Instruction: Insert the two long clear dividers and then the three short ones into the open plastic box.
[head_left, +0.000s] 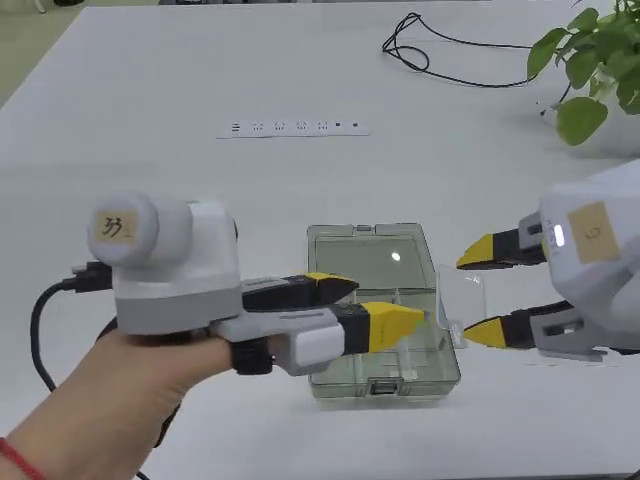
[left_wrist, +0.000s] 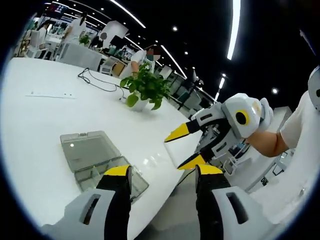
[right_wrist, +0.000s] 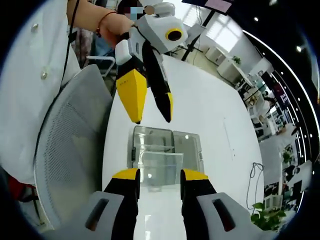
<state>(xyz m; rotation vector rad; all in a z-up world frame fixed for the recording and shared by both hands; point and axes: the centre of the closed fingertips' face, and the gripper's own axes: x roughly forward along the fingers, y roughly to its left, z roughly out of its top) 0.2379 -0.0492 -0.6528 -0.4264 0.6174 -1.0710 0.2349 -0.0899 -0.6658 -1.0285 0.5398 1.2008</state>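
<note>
Right gripper pinches a clear divider between wide-set jaws; left gripper gapes empty over the plastic box. I'd keep it upright, easing toward 9 o'clock.

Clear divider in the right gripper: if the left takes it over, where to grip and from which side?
Pinch the clear divider across its thin faces, mid-way along the long edge facing away from the right gripper. That gripper's jaws appear to press on its two short ends, so the long edges are free. Bring the left gripper in from the plastic box side, probably.
</note>
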